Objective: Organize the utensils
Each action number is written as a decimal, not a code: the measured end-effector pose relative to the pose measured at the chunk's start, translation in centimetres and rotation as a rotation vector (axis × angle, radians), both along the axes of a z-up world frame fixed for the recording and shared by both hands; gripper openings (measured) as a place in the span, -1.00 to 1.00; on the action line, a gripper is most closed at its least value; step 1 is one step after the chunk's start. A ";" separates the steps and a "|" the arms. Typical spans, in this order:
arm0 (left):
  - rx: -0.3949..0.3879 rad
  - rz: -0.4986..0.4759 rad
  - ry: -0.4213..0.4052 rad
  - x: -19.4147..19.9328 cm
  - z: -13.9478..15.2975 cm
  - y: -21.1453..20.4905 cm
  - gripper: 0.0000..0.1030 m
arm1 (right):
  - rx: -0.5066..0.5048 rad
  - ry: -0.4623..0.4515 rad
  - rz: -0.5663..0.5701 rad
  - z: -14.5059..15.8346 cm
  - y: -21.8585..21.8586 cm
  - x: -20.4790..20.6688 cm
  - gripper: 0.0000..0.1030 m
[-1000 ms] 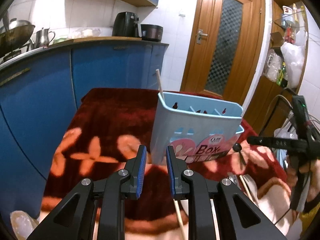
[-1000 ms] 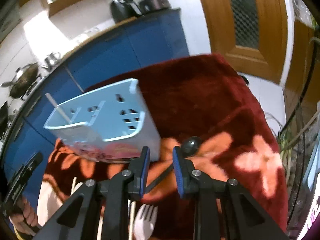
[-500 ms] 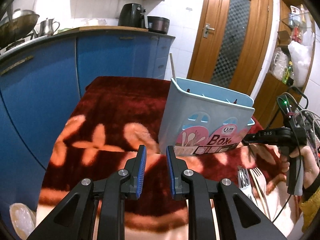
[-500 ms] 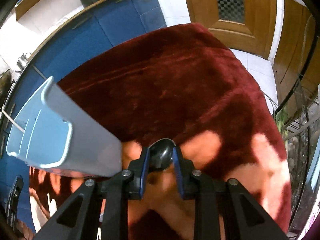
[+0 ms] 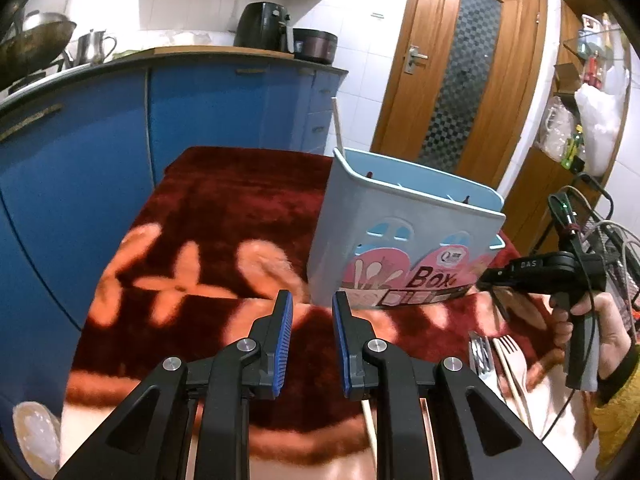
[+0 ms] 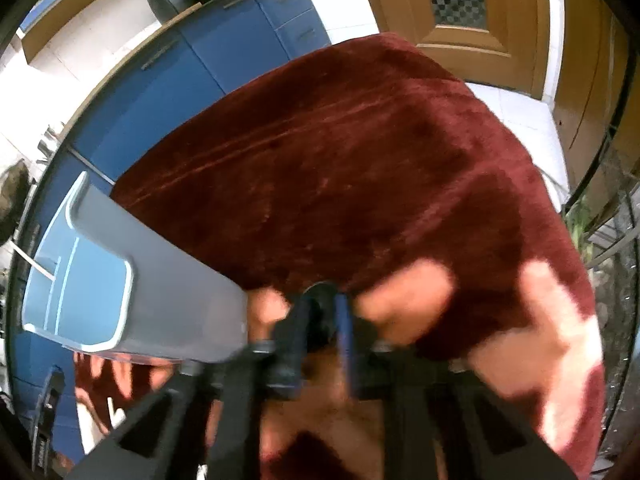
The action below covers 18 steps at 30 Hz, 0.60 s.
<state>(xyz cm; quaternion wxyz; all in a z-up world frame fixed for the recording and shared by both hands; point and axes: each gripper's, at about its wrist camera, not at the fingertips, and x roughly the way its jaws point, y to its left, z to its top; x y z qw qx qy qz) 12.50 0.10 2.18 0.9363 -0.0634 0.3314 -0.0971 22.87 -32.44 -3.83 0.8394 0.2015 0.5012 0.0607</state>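
Observation:
A light blue utensil box (image 5: 404, 236) marked "Box" stands on the dark red flowered cloth (image 5: 224, 216); one chopstick (image 5: 338, 125) sticks up from its left end. My left gripper (image 5: 312, 316) hovers open and empty in front of the box. My right gripper (image 6: 323, 322), blurred, has its jaws shut on a black ladle (image 6: 320, 300) to the right of the box (image 6: 132, 280). In the left wrist view the right gripper (image 5: 490, 280) sits by the box's right end. Two forks (image 5: 508, 352) and chopsticks (image 5: 370, 432) lie on the cloth at the front.
Blue kitchen cabinets (image 5: 192, 112) run behind the table, with an air fryer (image 5: 264, 28) and cooker on the counter. A wooden door (image 5: 456, 72) stands behind the box. Shelves with bags (image 5: 596, 120) are at the right. The table's far edge drops to a tiled floor (image 6: 516, 100).
My right gripper moved forward along the box's side and closed on the black ladle's bowl. My left gripper drew back and rose a little, staying open.

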 end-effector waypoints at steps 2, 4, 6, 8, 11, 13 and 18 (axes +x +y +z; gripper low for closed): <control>-0.002 -0.009 -0.007 -0.1 0.0 0.0 -0.61 | 0.011 -0.012 -0.010 0.1 -0.1 -0.5 -0.93; -0.008 -0.018 -0.014 -0.1 0.0 0.0 -0.61 | 0.000 -0.054 -0.031 0.9 0.0 -1.4 -0.93; -0.017 -0.029 -0.016 -0.1 0.0 0.2 -0.61 | 0.002 -0.117 -0.057 2.3 0.2 -2.6 -0.93; -0.022 -0.037 -0.017 0.0 0.0 0.4 -0.61 | -0.011 -0.194 -0.082 3.9 0.5 -4.0 -0.93; -0.030 -0.051 -0.019 0.0 0.0 0.7 -0.61 | -0.051 -0.330 -0.111 6.5 1.4 -6.1 -0.93; -0.037 -0.056 -0.022 0.0 -0.1 0.9 -0.61 | -0.081 -0.440 -0.129 8.4 2.6 -7.3 -0.93; -0.064 -0.035 -0.026 0.0 -0.2 1.6 -0.61 | -0.159 -0.616 -0.139 11.0 4.9 -7.1 -0.93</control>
